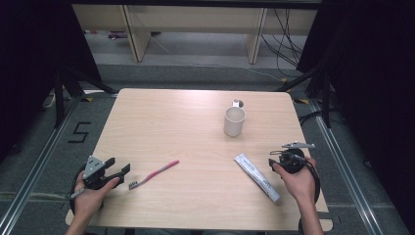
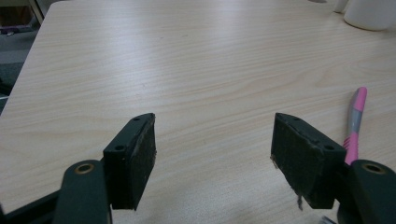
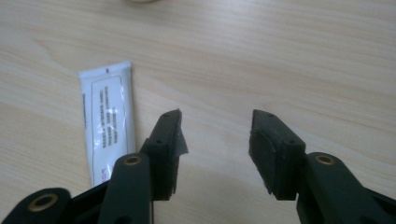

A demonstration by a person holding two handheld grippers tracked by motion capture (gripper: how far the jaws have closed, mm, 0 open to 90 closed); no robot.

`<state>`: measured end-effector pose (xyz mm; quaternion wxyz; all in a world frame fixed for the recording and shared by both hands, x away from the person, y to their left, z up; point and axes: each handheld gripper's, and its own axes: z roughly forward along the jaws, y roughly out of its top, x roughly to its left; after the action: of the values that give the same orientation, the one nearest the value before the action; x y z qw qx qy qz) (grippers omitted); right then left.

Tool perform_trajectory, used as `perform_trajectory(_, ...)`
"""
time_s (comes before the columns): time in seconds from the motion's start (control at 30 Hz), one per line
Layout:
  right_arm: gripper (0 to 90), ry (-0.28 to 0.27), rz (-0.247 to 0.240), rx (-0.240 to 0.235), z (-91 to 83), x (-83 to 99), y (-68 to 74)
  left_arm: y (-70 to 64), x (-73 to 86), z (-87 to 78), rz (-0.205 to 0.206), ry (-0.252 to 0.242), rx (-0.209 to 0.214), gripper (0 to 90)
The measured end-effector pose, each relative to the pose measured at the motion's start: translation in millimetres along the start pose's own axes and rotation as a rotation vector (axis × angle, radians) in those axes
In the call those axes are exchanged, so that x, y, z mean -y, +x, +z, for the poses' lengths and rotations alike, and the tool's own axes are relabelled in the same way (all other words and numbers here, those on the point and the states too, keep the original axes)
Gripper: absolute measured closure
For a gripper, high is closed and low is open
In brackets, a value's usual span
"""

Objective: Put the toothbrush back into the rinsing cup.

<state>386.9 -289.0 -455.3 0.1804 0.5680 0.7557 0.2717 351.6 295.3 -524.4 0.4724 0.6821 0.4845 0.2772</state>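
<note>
**Two grippers parked wide open, nothing grabbed**

Both sit at the near corners, probably staged. Left gripper point(image 1: 119, 172) gapes empty, pink toothbrush point(image 1: 153, 174) just right of it. Right gripper point(image 3: 215, 140) spread too, toothpaste tube point(image 3: 109, 135) beside its left jaw. Cup point(image 1: 234, 121) stands well ahead, lots of bare table point(image 1: 171, 122) between, edges close behind both hands

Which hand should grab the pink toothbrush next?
Probably the left. The left gripper sits open right beside the toothbrush, while the right gripper is across the table by the toothpaste tube.
</note>
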Motion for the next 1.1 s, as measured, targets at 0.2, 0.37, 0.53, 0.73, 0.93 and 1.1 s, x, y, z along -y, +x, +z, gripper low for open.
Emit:
perform_trajectory(0.2, 58.7, 0.108, -0.038, -0.022, -1.4, -11.9, -2.2, 0.3, -0.3, 0.2, -0.006, 0.009, 0.004, 30.5)
perform_trajectory(0.37, 58.5, 0.35, -0.05, -0.039, 1.5, -22.9, 3.2, 0.1, -0.3, 1.2, 0.004, 0.007, 0.007, 30.3)
perform_trajectory(0.53, 57.2, 0.449, -0.155, -0.086, 5.6, -30.5, 11.5, -0.4, -0.2, 0.9, 0.001, 0.009, 0.004, 30.1)
perform_trajectory(0.73, 56.1, 0.533, -0.232, -0.126, 14.9, -39.7, 35.4, -0.4, -0.3, 1.3, 0.01, 0.006, 0.009, 29.9)
perform_trajectory(0.93, 55.0, 0.57, -0.266, -0.15, 25.1, -42.7, 44.0, -0.6, -0.3, 1.3, 0.01, 0.007, 0.01, 29.8)
perform_trajectory(1.1, 53.5, 0.605, -0.307, -0.144, 35.7, -44.2, 46.6, -2.1, -0.3, 0.6, 0.011, 0.017, -0.002, 29.7)
